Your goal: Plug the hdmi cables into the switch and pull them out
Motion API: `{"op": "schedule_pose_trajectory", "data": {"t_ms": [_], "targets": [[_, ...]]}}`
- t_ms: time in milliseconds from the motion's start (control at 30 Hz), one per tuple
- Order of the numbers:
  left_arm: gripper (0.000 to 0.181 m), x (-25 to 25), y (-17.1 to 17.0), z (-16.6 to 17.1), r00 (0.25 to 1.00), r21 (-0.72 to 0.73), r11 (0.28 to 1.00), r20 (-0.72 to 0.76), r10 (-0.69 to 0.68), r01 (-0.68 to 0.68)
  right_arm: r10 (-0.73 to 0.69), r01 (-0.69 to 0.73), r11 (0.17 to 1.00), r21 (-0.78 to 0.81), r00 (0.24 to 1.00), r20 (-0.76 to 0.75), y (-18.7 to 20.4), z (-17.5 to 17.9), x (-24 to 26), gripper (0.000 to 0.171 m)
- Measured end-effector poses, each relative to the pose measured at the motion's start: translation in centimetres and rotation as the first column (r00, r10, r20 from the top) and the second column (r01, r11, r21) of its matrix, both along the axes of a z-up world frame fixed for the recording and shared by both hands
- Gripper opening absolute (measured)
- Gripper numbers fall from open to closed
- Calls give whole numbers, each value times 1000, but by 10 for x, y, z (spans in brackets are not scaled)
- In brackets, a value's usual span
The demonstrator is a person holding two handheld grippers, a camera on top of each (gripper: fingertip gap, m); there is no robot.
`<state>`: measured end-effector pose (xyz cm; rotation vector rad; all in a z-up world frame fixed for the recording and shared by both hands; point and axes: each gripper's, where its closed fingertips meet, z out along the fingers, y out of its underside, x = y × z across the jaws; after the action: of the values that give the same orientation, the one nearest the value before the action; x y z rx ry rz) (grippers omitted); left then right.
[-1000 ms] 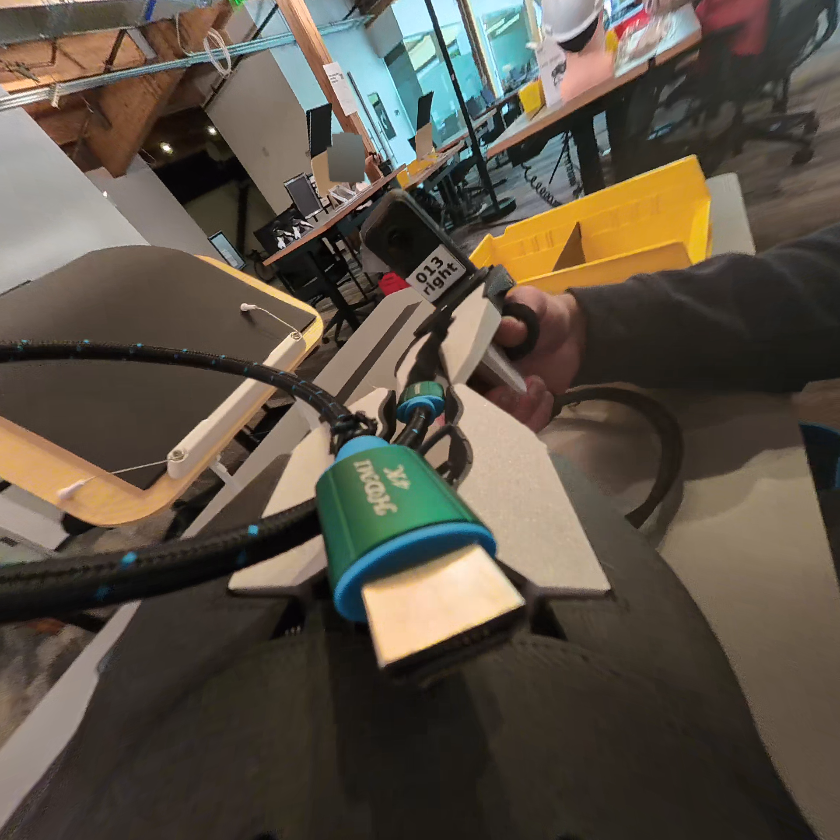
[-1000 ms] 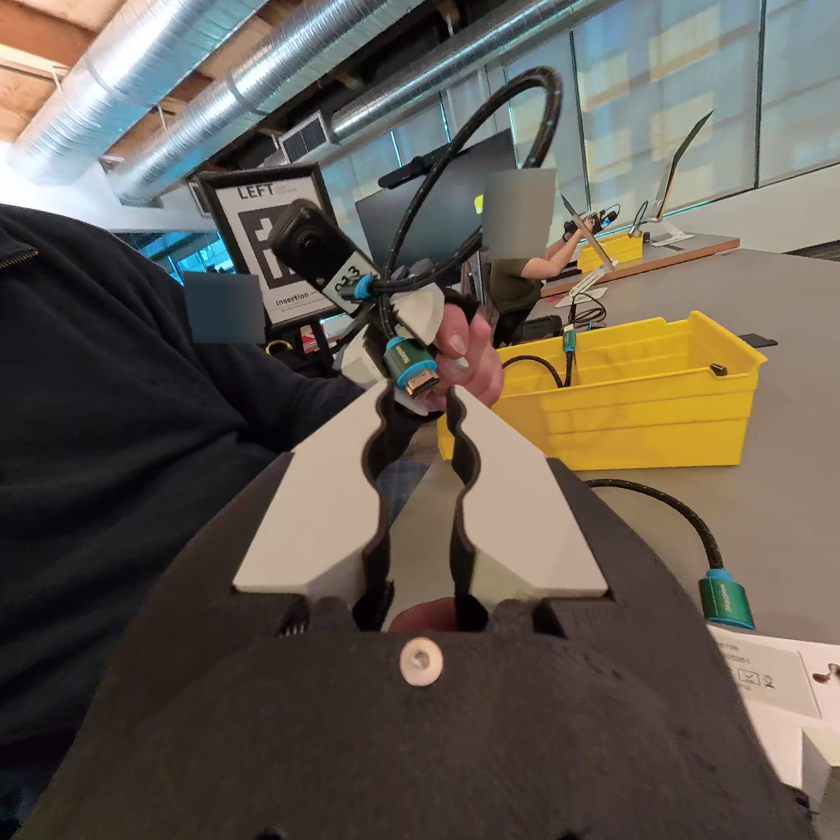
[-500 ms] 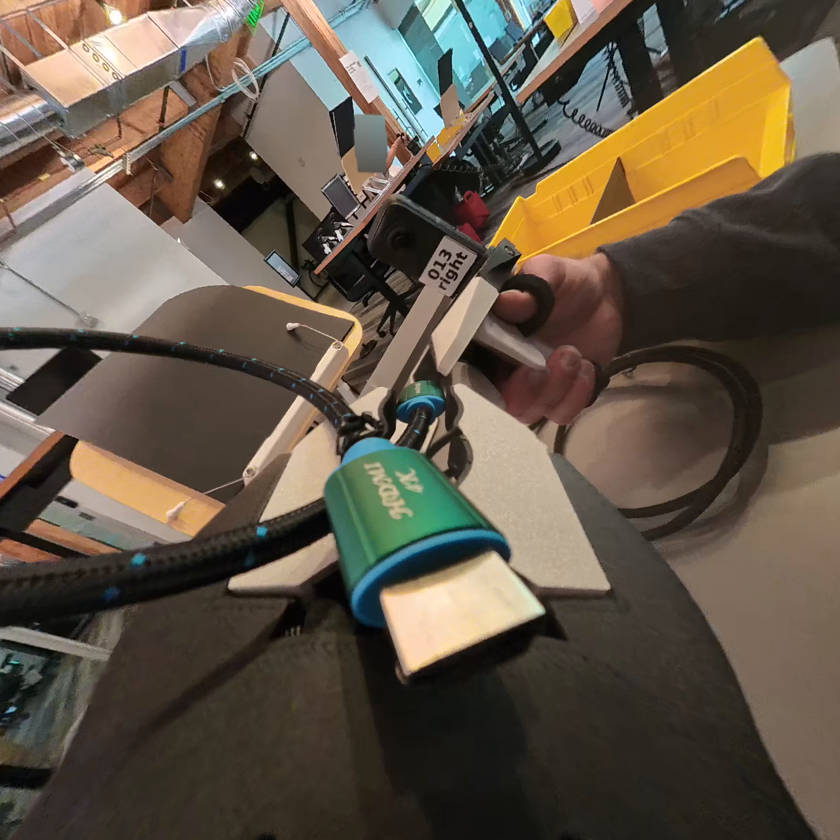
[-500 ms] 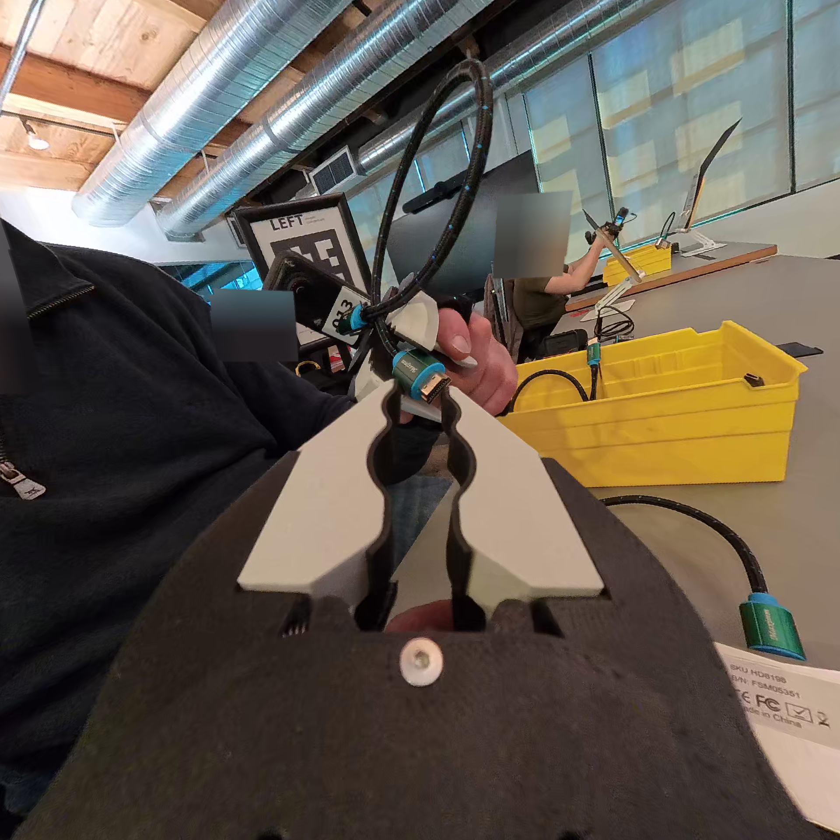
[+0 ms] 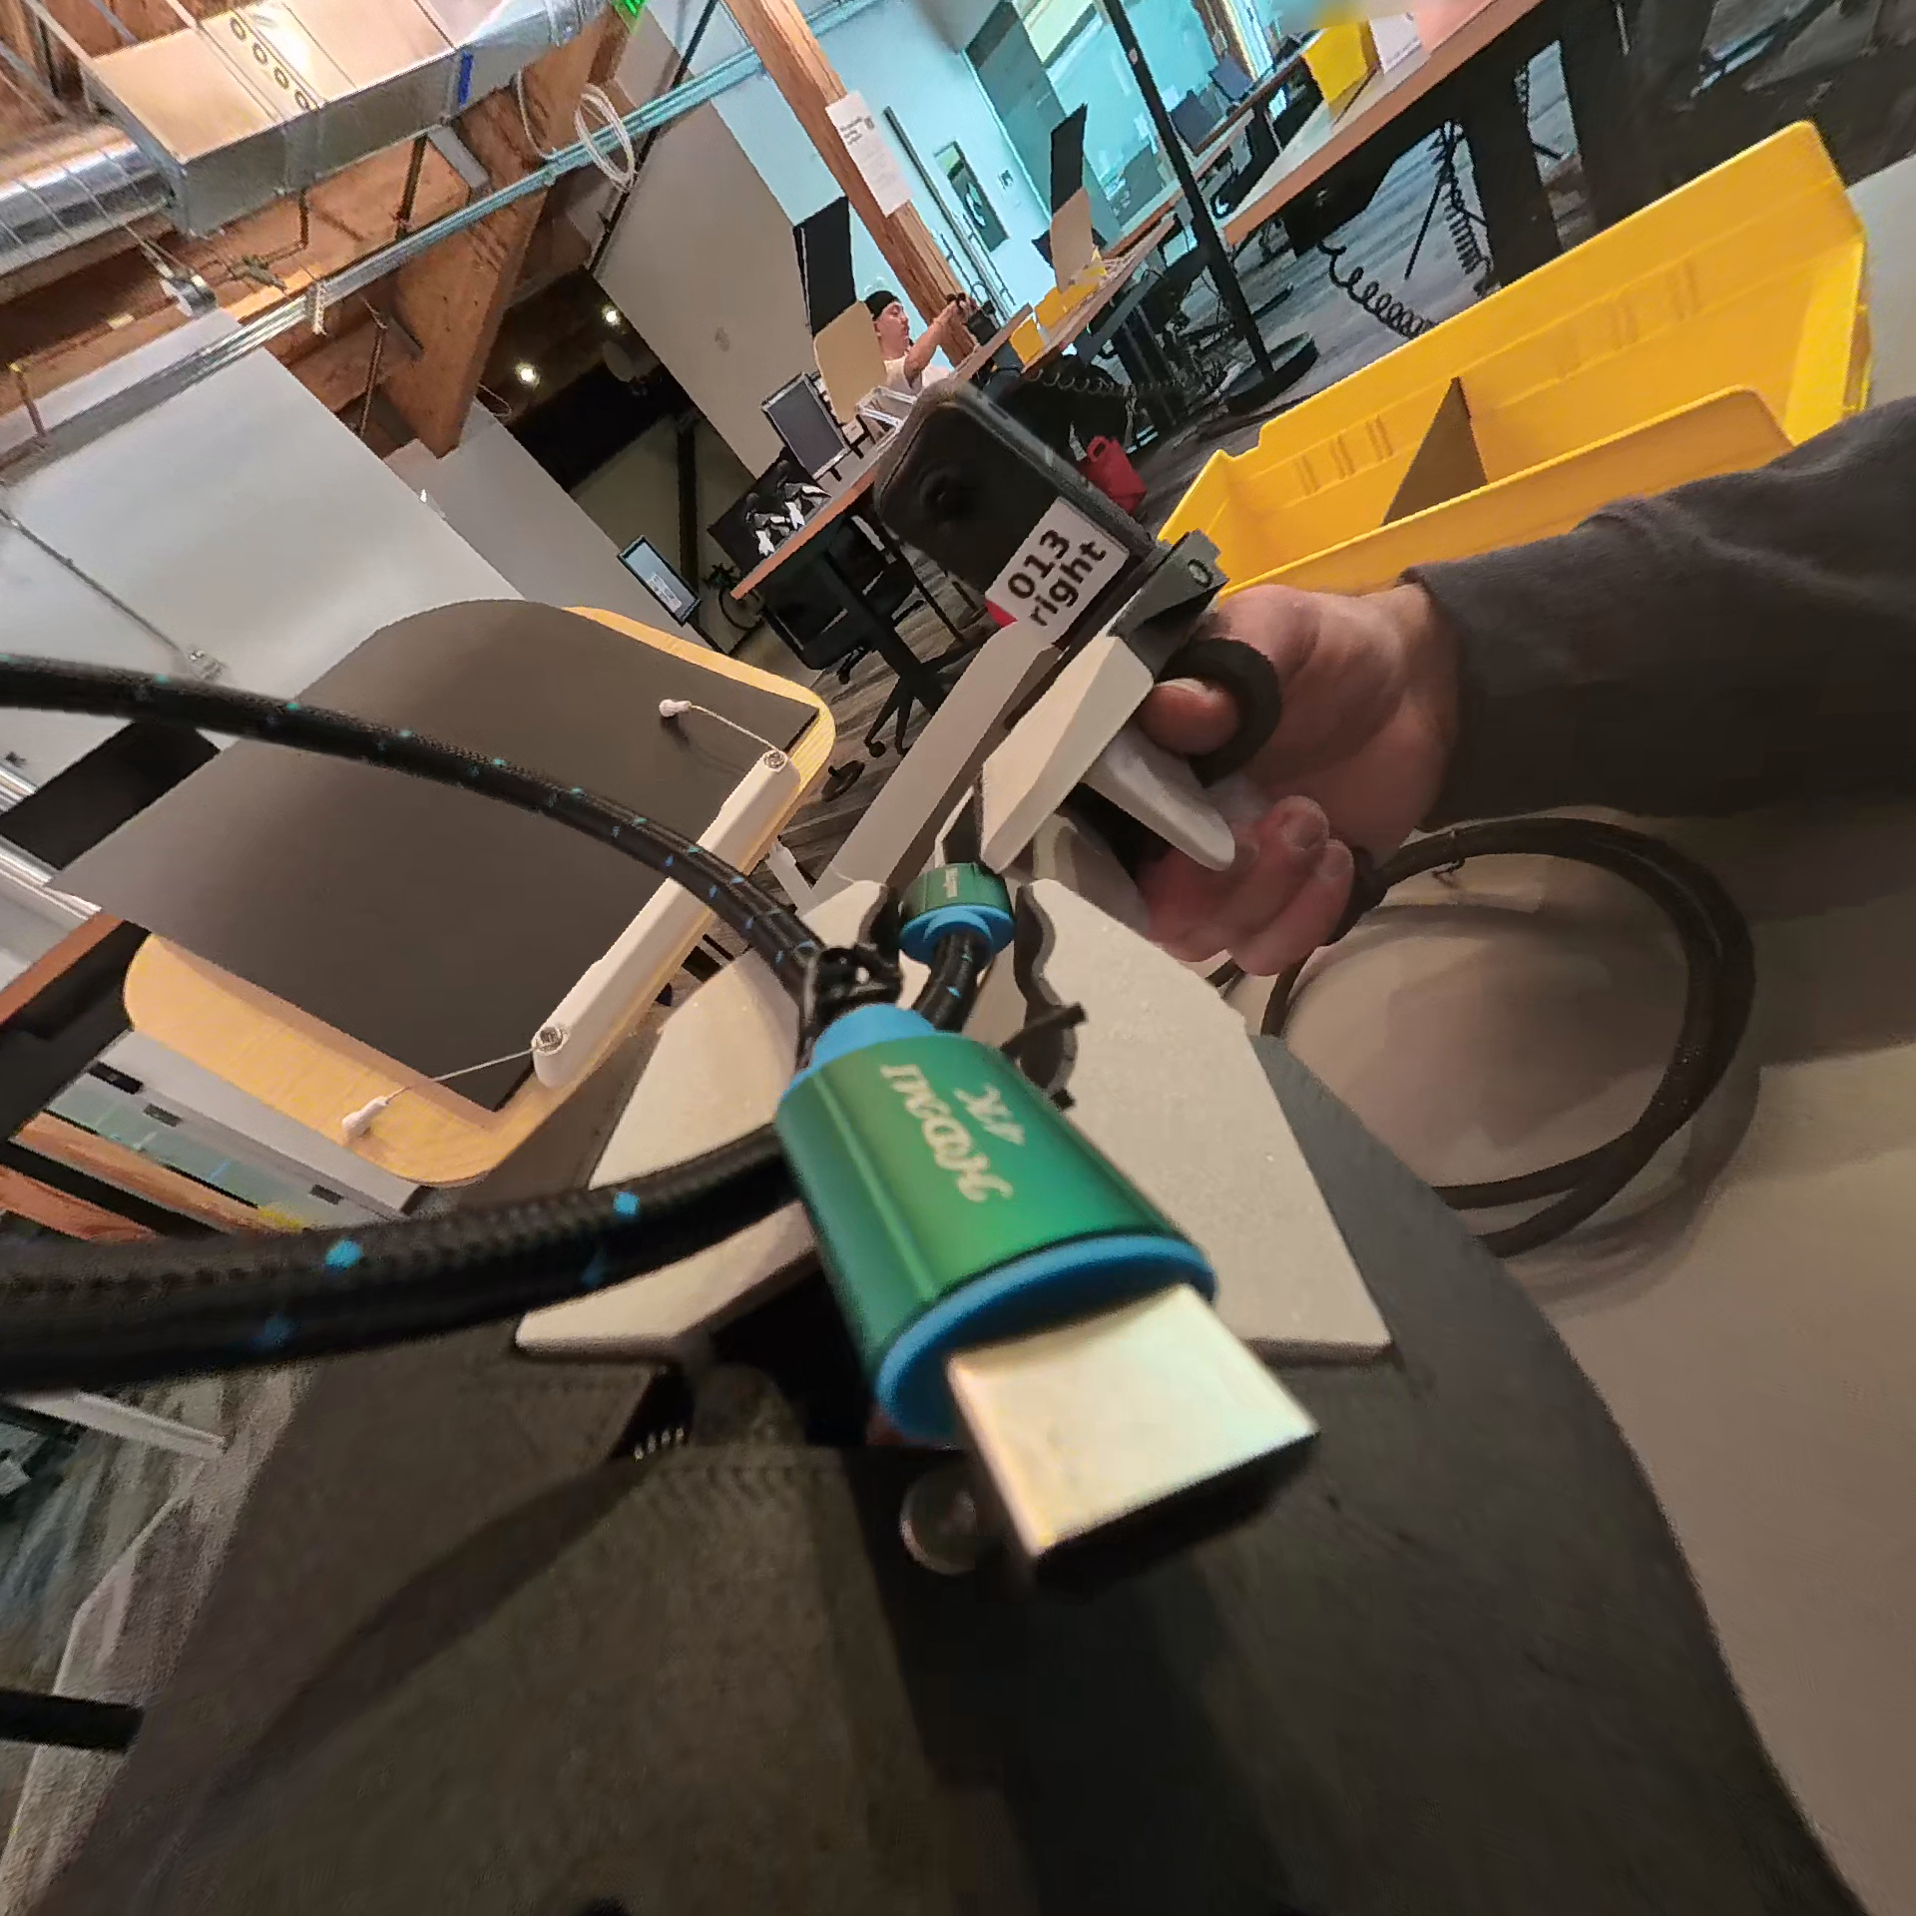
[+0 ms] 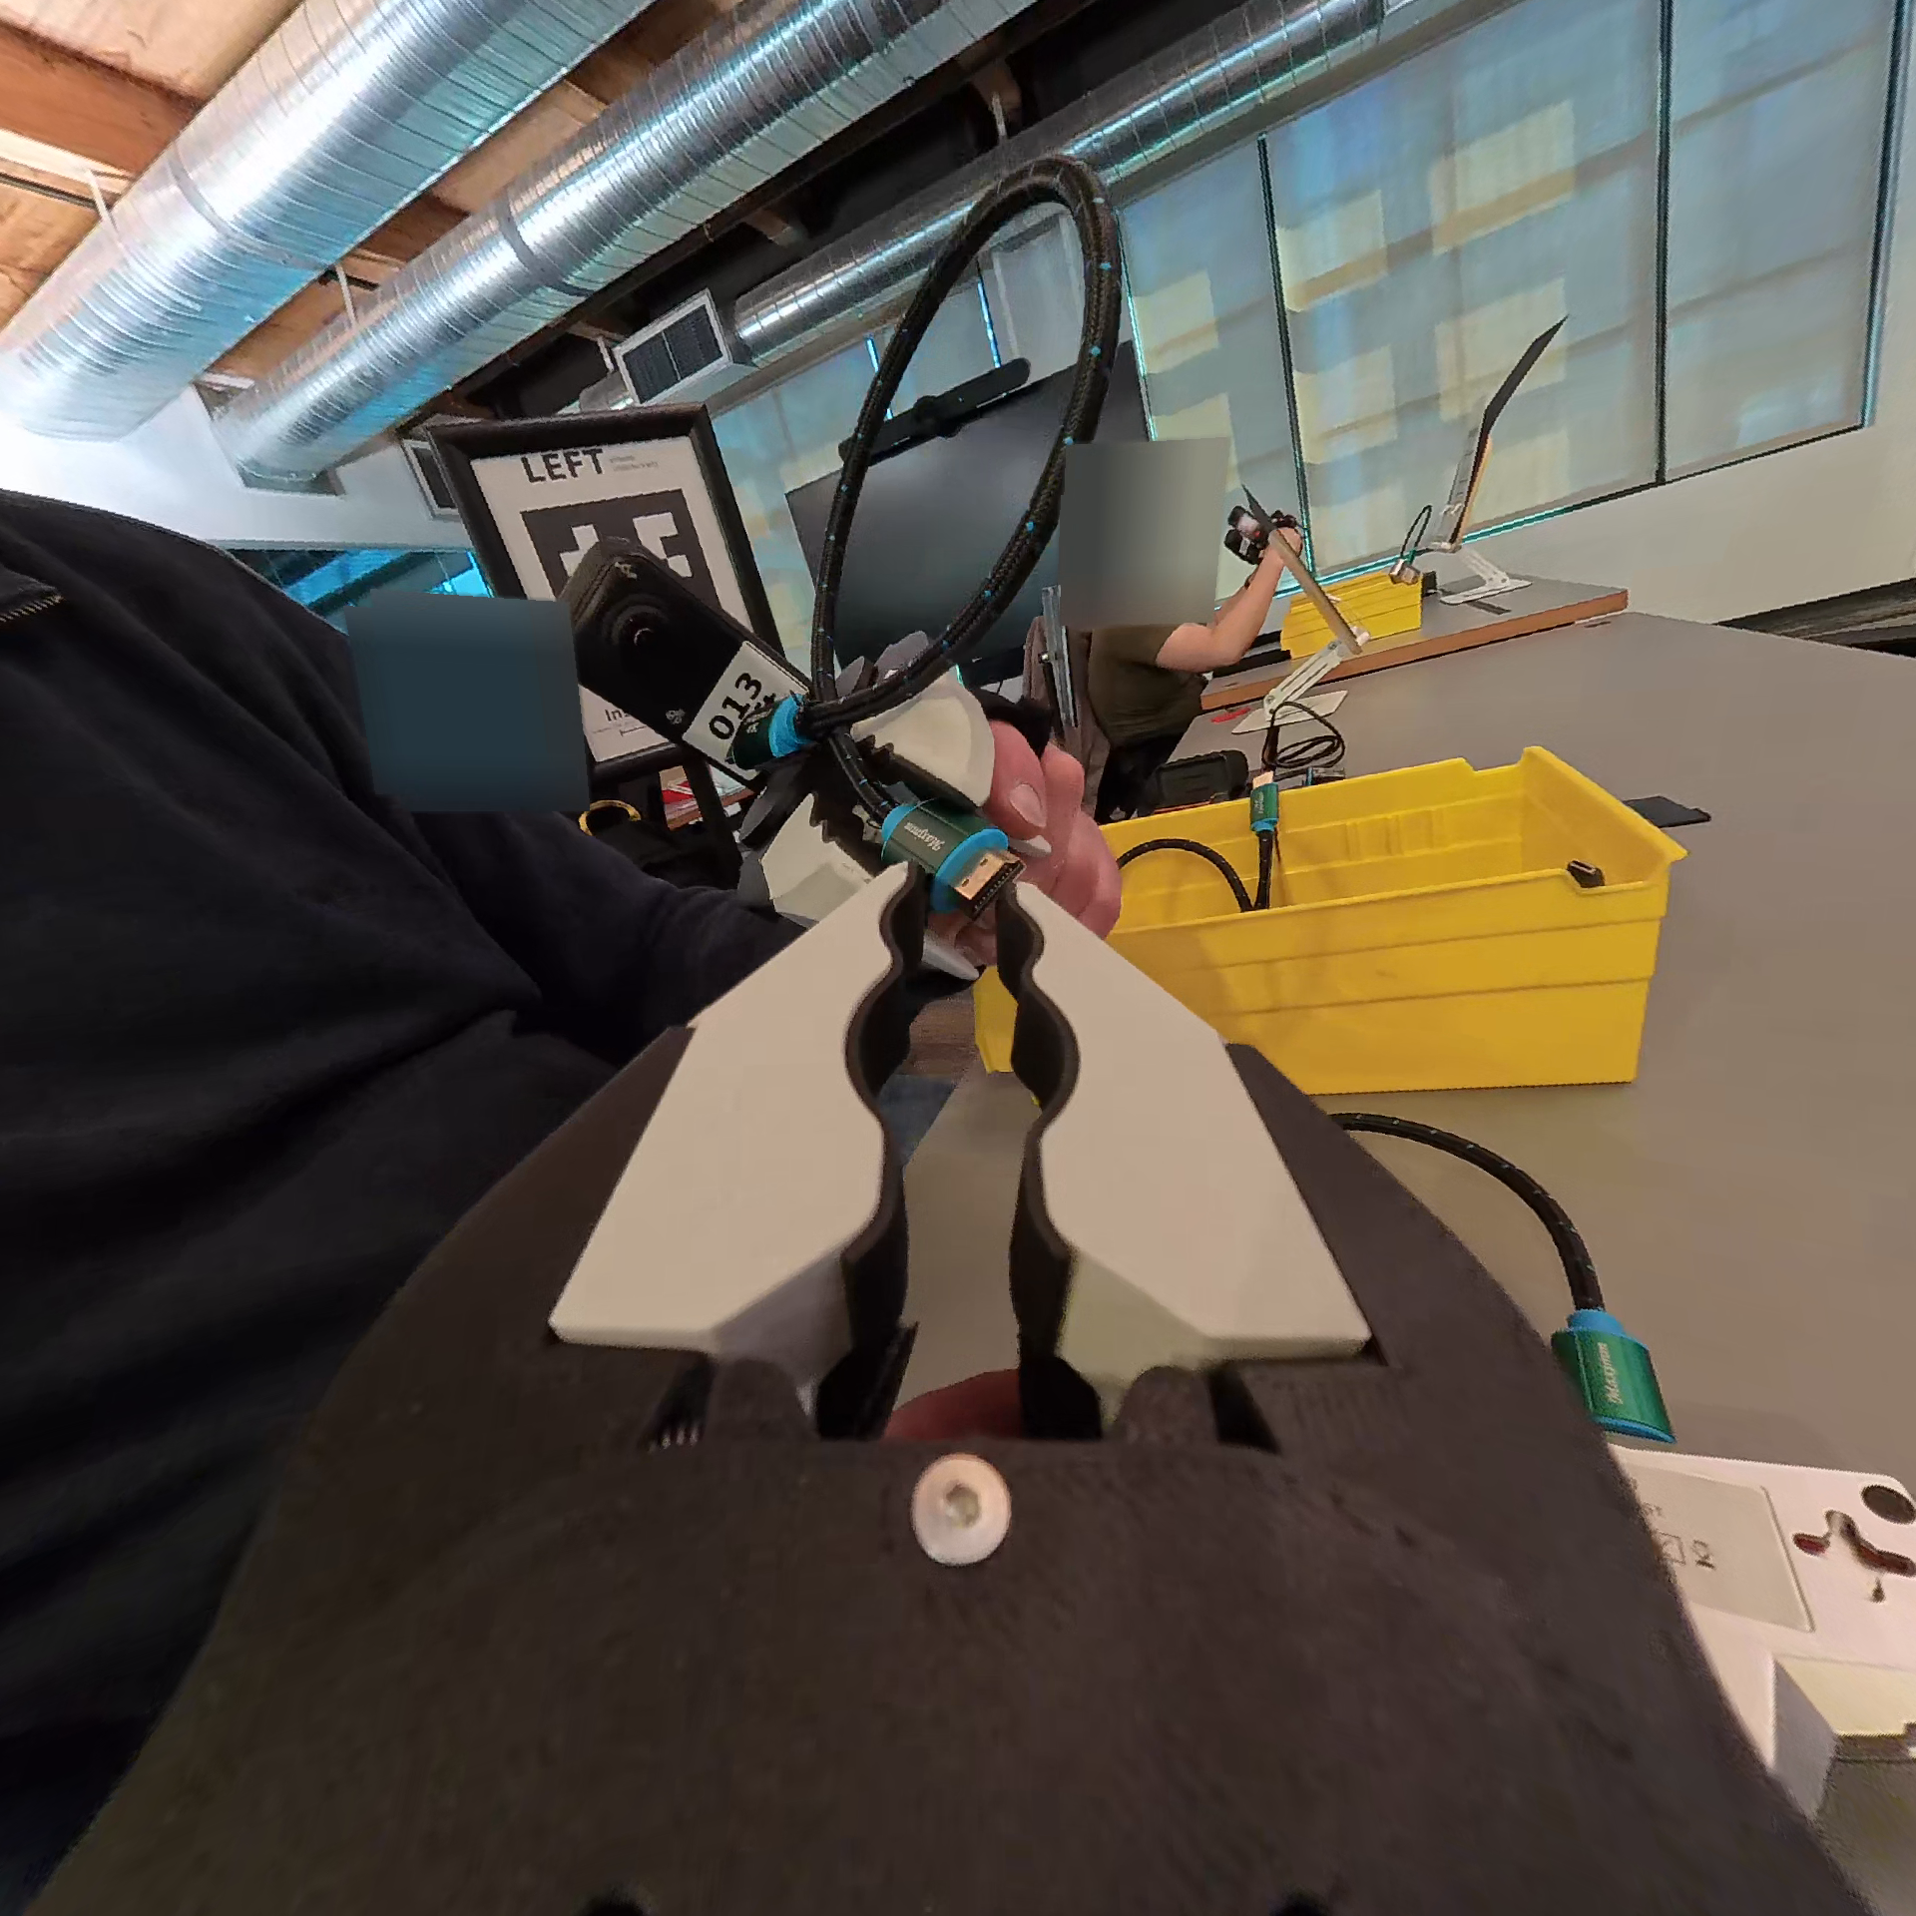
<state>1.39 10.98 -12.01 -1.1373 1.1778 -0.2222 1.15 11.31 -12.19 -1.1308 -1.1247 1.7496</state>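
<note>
**Left tongs clamp a looped HDMI cable; right tongs stand apart**

My left tongs [image 5: 949, 964] are closed on a braided HDMI cable [image 5: 539, 829]; its green plug [image 5: 985, 1203] points back at the lens, and the cable loops out toward 9 o'clock. My right tongs [image 6: 959, 923] are parted and grip nothing, the left-held plug [image 6: 949, 845] just beyond their tips. A second green plug [image 6: 1612, 1384] lies on the grey desk [image 6: 1763, 1192] at 4 o'clock, beside a white switch [image 6: 1763, 1586]. A yellow bin [image 6: 1348, 985] sits at 2 o'clock.
</note>
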Motion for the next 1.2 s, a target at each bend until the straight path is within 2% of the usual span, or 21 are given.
{"op": "schedule_pose_trajectory", "data": {"t_ms": [733, 1200], "targets": [[21, 1, 6, -4, 993, -116, 993, 116, 17, -3, -39, 39, 999, 29, 999, 8, 3, 0, 0, 9], [21, 1, 8, -4, 989, -133, 991, 145, 20, -1, -57, 56, 998, 40, 998, 10, 4, -1, -2, 10]]}}
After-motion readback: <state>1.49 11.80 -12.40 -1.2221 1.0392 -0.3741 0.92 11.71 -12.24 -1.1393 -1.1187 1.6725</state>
